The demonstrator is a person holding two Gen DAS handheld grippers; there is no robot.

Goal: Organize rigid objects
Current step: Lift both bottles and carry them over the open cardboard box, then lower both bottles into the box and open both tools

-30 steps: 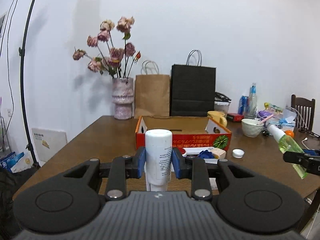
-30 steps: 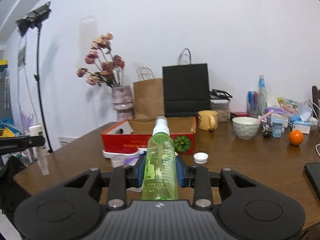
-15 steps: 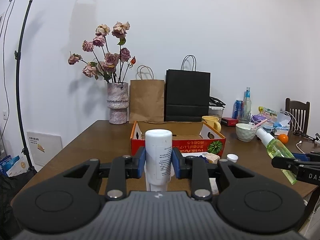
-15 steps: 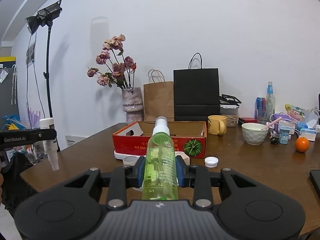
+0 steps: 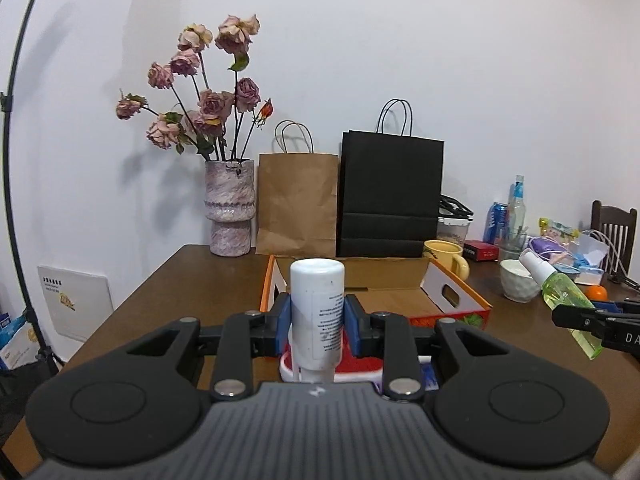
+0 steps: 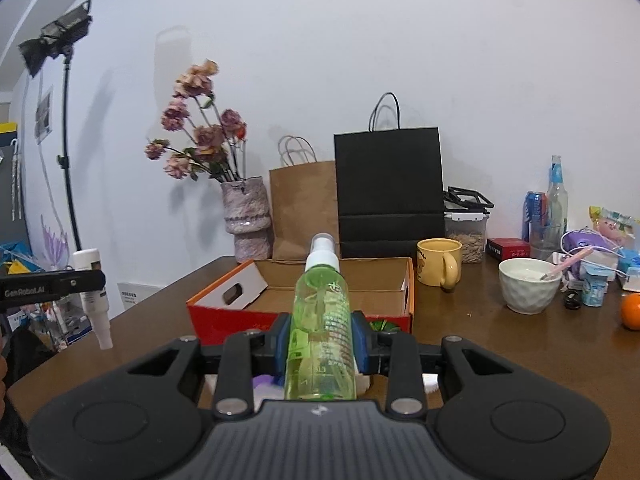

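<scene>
Pink vase (image 5: 230, 208) of dried roses (image 5: 200, 100) beside a brown paper bag (image 5: 297, 204) and black paper bag (image 5: 390, 196), yellow mug (image 6: 439, 266), white bowl (image 6: 528, 290), orange (image 6: 632, 311), light stand (image 6: 66, 120)

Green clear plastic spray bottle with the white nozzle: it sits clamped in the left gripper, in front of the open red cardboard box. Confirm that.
Wrong gripper. The right wrist view shows the green spray bottle clamped in the right gripper, in front of the red box.

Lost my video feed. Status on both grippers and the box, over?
Left gripper shut on white bottle. Right gripper shut on green spray bottle. Red cardboard box open ahead, looks empty. Nothing blocking it.
</scene>
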